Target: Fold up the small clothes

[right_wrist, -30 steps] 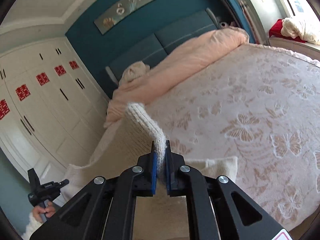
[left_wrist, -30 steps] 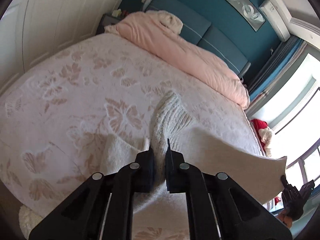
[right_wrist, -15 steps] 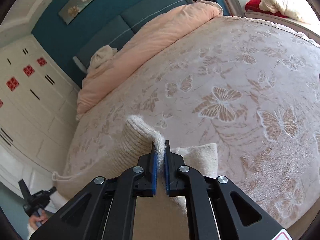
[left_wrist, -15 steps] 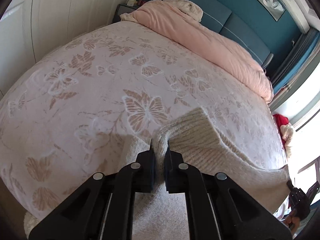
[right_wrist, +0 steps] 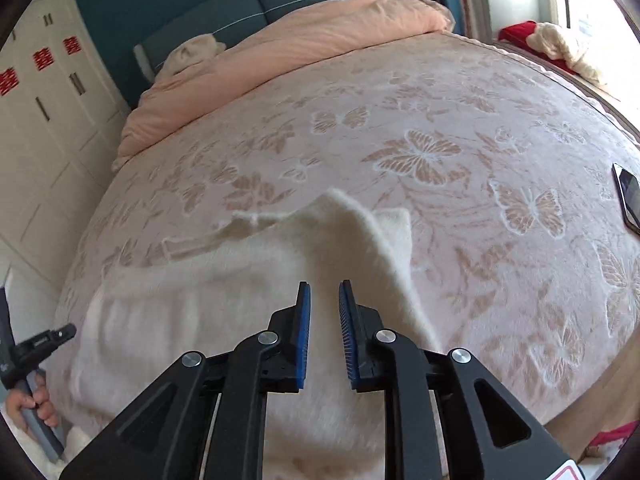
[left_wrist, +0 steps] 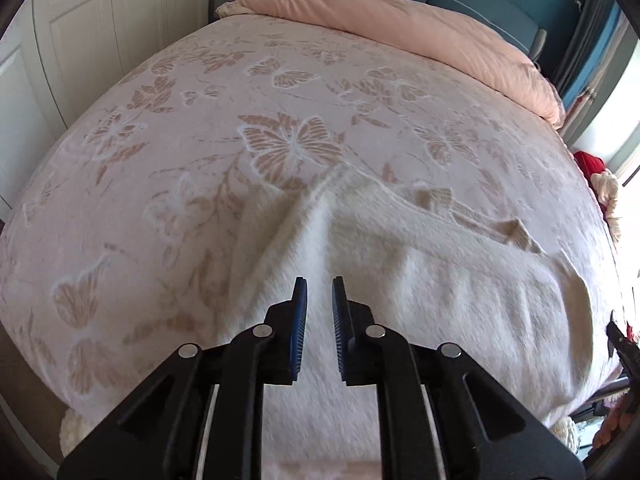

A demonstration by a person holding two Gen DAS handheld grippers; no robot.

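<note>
- One cream knit garment (left_wrist: 420,280), lying on the bed (left_wrist: 200,128) near its foot edge, top portion folded over, one ribbed cuff (left_wrist: 516,234) poking out at the fold.
- Left tool (left_wrist: 319,304): two blue-padded fingers parted by a narrow gap, gripping nothing, poised just above the garment.
- Right tool (right_wrist: 324,308): two fingers likewise slightly apart, nothing between them, over the same garment (right_wrist: 240,280).
- One pink duvet (right_wrist: 304,44) bunched along the headboard end.
- One phone (right_wrist: 629,196) lying flat on the butterfly-patterned bedspread, well apart from the garment.
</note>
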